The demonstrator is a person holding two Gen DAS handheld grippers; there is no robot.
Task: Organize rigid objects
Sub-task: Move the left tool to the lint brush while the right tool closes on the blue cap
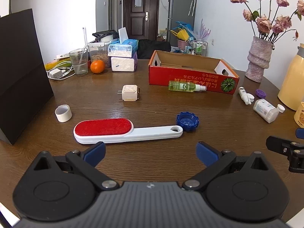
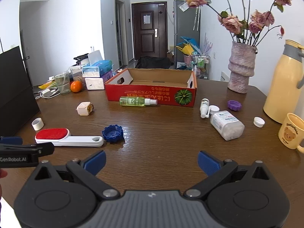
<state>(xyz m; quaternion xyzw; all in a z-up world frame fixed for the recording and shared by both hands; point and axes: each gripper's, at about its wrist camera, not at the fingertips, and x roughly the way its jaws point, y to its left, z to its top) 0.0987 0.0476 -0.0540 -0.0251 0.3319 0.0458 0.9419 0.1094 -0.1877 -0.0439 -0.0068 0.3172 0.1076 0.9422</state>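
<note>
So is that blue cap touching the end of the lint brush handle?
Cannot tell. In both wrist views the blue cap sits right against the hole end of the lint brush handle, overlapping it, but neither shows real contact or a gap.

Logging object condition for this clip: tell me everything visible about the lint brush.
The lint brush lies flat on the wooden table, red bristle pad up, white plastic body and handle, with a hanging hole at the handle's end. That end sits against or just short of the blue cap. Neither gripper touches it.

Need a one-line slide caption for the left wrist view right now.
Open left gripper hovers before the lint brush and blue cap; empty red box behind.
</note>
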